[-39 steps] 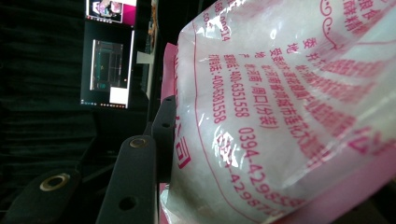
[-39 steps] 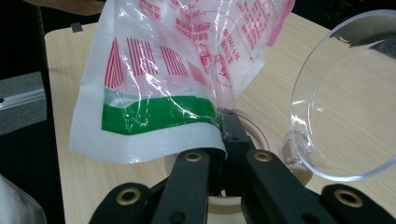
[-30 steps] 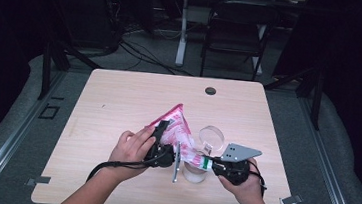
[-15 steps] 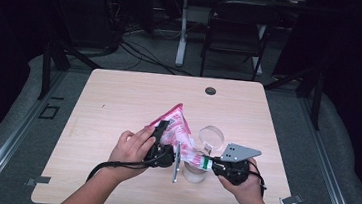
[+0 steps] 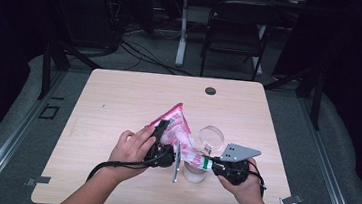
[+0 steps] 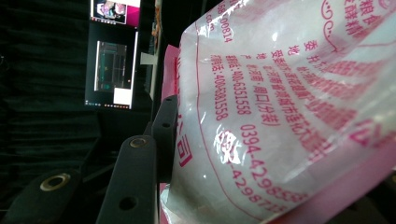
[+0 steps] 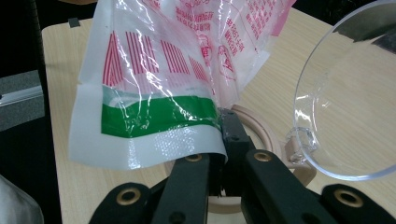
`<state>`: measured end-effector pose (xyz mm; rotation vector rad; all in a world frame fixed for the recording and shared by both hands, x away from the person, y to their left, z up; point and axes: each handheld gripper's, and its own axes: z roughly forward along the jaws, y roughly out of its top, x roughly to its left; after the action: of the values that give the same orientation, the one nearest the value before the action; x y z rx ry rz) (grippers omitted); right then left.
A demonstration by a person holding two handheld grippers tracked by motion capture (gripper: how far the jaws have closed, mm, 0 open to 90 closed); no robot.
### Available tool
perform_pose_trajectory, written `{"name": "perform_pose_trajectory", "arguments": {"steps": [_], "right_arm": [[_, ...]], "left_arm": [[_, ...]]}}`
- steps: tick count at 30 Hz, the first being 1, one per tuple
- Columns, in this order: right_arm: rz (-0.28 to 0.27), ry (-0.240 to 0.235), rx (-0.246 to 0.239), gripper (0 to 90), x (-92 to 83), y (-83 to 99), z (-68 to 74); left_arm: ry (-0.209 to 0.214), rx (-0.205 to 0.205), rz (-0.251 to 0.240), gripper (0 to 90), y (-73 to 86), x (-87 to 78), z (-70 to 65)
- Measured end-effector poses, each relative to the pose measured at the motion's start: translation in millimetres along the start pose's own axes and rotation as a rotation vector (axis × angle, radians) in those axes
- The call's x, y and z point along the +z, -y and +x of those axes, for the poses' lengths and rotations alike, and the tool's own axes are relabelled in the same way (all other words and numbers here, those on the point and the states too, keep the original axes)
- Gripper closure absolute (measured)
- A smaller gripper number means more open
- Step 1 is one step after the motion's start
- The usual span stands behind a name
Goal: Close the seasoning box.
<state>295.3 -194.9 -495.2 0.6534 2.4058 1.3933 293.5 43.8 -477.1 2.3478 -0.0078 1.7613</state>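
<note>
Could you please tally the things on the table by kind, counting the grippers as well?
Grippers: 2 (left gripper, right gripper)
Pink-printed plastic bags: 1 (bag, held by both grippers)
Clear containers with a hinged lid: 1 (jar, clear lid open)
Total: 4

A pink-and-white plastic bag, printed with pink lettering and crossed by a green band near its open end, is hanging tilted above the worktop, its pointed far corner rising up and away from the person. Its lower end is drooping over a clear round jar that is standing upright near the front edge. The jar's clear hinged lid is standing open just behind it.
</note>
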Motion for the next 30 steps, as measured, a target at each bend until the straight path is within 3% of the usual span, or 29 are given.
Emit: {"name": "perform_pose_trajectory", "arguments": {"steps": [30], "right_arm": [[0.005,0.003,0.000,89.8,0.9,0.7,-0.2]], "left_arm": [[-0.026,0.008,-0.008,61.7,-2.8,-2.8,3.3]]}}
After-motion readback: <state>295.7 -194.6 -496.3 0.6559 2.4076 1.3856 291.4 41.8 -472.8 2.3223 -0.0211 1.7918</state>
